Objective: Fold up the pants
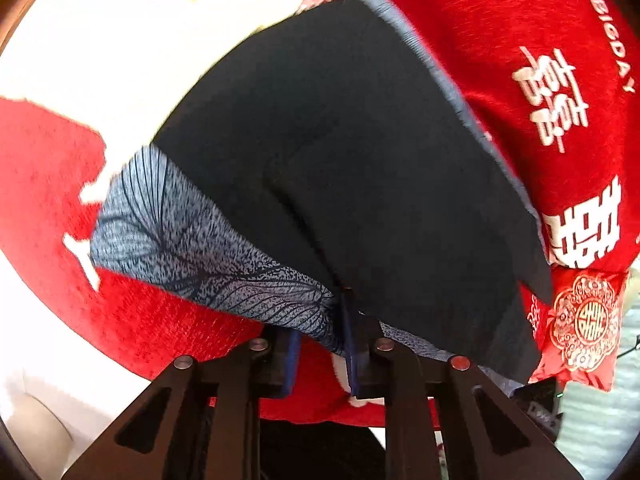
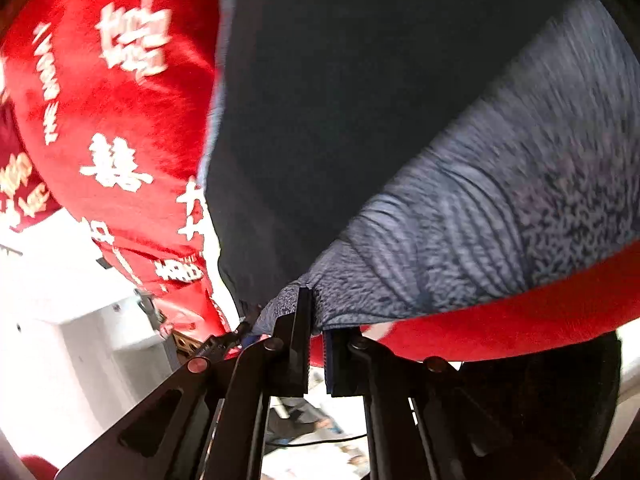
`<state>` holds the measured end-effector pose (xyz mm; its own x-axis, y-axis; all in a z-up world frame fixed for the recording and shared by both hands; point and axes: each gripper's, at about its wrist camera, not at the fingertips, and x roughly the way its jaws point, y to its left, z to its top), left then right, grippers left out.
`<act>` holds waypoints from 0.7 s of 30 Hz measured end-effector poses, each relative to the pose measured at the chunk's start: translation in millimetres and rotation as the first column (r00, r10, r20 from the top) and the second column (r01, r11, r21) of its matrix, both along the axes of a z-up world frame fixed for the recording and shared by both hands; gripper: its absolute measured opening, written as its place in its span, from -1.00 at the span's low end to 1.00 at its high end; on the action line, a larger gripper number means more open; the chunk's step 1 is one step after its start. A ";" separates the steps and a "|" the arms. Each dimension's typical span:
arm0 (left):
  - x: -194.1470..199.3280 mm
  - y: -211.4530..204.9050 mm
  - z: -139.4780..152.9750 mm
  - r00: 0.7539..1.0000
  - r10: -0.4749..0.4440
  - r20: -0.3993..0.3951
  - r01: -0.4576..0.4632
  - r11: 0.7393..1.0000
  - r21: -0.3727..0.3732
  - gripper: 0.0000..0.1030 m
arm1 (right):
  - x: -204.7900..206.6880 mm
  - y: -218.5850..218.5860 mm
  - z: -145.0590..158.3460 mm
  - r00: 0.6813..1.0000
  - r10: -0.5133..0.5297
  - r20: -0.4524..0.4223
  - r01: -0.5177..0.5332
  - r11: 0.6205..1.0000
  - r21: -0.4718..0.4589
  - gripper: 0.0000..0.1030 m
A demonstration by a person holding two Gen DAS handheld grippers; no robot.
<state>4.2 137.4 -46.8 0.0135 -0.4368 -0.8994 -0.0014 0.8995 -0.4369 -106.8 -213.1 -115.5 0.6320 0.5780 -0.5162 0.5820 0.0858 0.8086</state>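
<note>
The pants are dark navy with a blue-grey leaf-patterned part. They lie spread on a red blanket with white characters. My left gripper is at their near edge, its blue pads shut on a fold of the patterned cloth. In the right wrist view the same pants fill the upper frame, the patterned part blurred at right. My right gripper is shut on the pants' near edge, with the cloth pinched at its fingertips.
The red blanket runs under and around the pants. A red embroidered cushion sits at the right edge of the left view. White bedding lies beyond the blanket. White furniture stands at lower left of the right view.
</note>
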 end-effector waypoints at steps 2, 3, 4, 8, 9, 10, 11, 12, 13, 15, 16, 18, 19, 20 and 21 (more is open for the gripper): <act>5.3 -9.3 20.5 0.999 -0.033 0.038 0.033 0.999 0.014 -0.61 | 12.8 -9.5 23.2 0.999 0.031 0.038 -0.029 0.999 -0.043 -0.90; 9.8 -15.6 31.9 0.997 -0.047 0.056 0.046 0.999 0.020 -0.61 | 23.2 -16.7 36.3 0.997 0.051 0.056 -0.047 0.996 -0.070 -0.90; 15.9 -22.2 42.6 0.996 -0.054 0.075 0.053 0.998 0.021 -0.61 | 32.0 -23.1 45.3 0.995 0.066 0.068 -0.060 0.994 -0.089 -0.90; 48.9 -49.4 70.0 0.988 -0.061 0.140 0.060 0.998 0.013 -0.61 | 82.6 -62.3 75.0 0.982 0.148 0.116 -0.127 0.977 -0.172 -0.90; 62.3 -60.1 75.3 0.985 -0.061 0.164 0.060 0.998 0.012 -0.61 | 100.9 -75.5 79.1 0.977 0.178 0.120 -0.152 0.968 -0.199 -0.90; 72.9 -66.4 77.8 0.980 -0.066 0.186 0.065 0.998 0.012 -0.61 | 117.5 -85.6 79.5 0.973 0.200 0.118 -0.171 0.961 -0.217 -0.90; 89.6 -77.7 80.0 0.973 -0.077 0.219 0.075 0.997 0.019 -0.61 | 134.5 -96.9 79.8 0.968 0.223 0.114 -0.192 0.953 -0.234 -0.90; 104.6 -86.4 80.1 0.965 -0.085 0.246 0.081 0.996 0.029 -0.61 | 155.7 -109.6 76.4 0.964 0.246 0.105 -0.214 0.945 -0.248 -0.90; 118.2 -101.1 77.6 0.959 -0.093 0.267 0.086 0.996 0.039 -0.60 | 171.0 -118.5 71.3 0.961 0.261 0.095 -0.229 0.938 -0.259 -0.90; 150.2 -125.0 66.5 0.947 -0.112 0.300 0.092 0.993 0.079 -0.60 | 211.6 -136.0 53.9 0.953 0.298 0.057 -0.271 0.919 -0.285 -0.90; 166.9 -137.6 57.2 0.940 -0.126 0.317 0.093 0.989 0.118 -0.60 | 224.6 -142.1 44.6 0.950 0.308 0.042 -0.284 0.914 -0.291 -0.90; 187.7 -157.4 42.9 0.932 -0.145 0.332 0.093 0.981 0.169 -0.60 | 255.5 -153.9 23.1 0.943 0.334 0.006 -0.316 0.898 -0.306 -0.90; 197.7 -167.3 32.2 0.929 -0.157 0.336 0.092 0.975 0.201 -0.60 | 266.9 -156.3 15.1 0.938 0.345 -0.011 -0.331 0.890 -0.314 -0.89; 204.3 -173.9 24.1 0.927 -0.162 0.337 0.088 0.970 0.226 -0.59 | 278.0 -158.6 6.1 0.933 0.359 -0.028 -0.349 0.880 -0.321 -0.87; 209.5 -178.7 16.2 0.928 -0.168 0.333 0.084 0.964 0.250 -0.58 | 287.7 -160.1 -3.5 0.926 0.375 -0.050 -0.370 0.870 -0.326 -0.86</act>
<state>213.7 -41.3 -30.6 0.3021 -0.2400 -0.9226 0.2332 0.9570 -0.1726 180.8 -373.2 -119.0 0.4122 0.5741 -0.7074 0.4432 0.5520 0.7063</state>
